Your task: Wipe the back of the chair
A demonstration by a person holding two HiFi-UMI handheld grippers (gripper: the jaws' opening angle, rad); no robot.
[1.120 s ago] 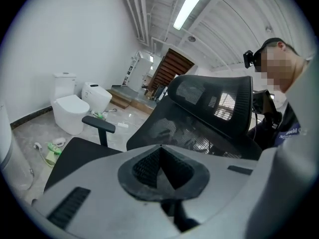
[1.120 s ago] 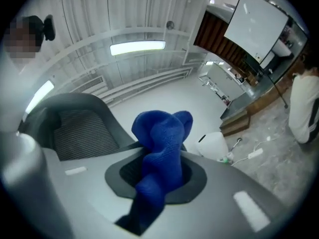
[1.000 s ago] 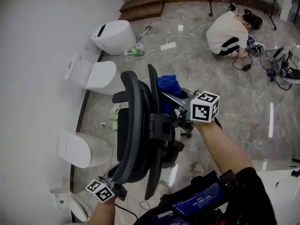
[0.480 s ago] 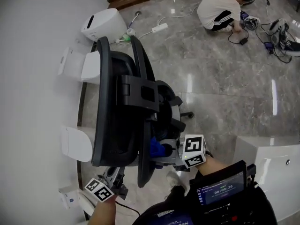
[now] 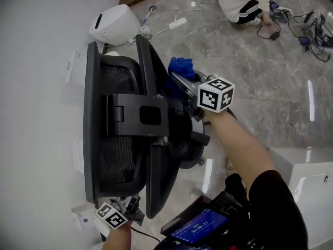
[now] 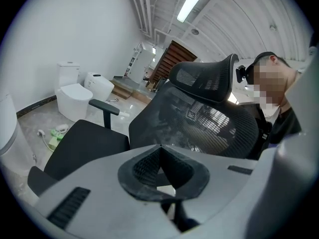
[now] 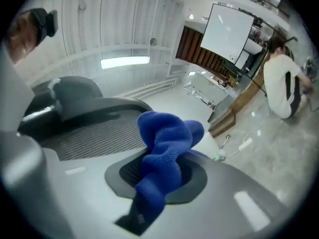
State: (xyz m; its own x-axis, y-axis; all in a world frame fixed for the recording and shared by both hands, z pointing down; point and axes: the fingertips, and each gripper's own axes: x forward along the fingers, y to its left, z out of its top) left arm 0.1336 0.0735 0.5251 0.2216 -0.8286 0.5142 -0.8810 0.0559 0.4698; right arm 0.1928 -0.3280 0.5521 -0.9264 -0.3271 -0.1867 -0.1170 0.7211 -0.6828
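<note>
- A black mesh office chair point(image 5: 156, 181) stands on a polished stone floor point(image 5: 270, 87) beside a white wall, seen from almost straight above.
- Its tall curved back runs up the middle of the head view. The mesh headrest point(image 5: 117, 155) sits to the left, joined to the back by a solid black bracket point(image 5: 136, 114).
- From the left gripper view the back is a see-through dark mesh in a black frame, with light showing through it. Below it are a padded black seat point(image 6: 84, 143) and one armrest point(image 6: 104, 107).
- The right gripper point(image 5: 183, 82) is clamped on a bunched blue cloth point(image 7: 167, 143), which bulges out above the closed jaws and hangs below them.
- The cloth sits just beside the upper part of the back, on the side away from the headrest. Whether it touches the back cannot be told.
- The left gripper point(image 6: 157, 151) is low at the near end of the back, its jaws pressed together with nothing between them.
- White toilets point(image 6: 75, 96) line the wall, and a person point(image 5: 242, 4) crouches on the floor well apart from the chair.
</note>
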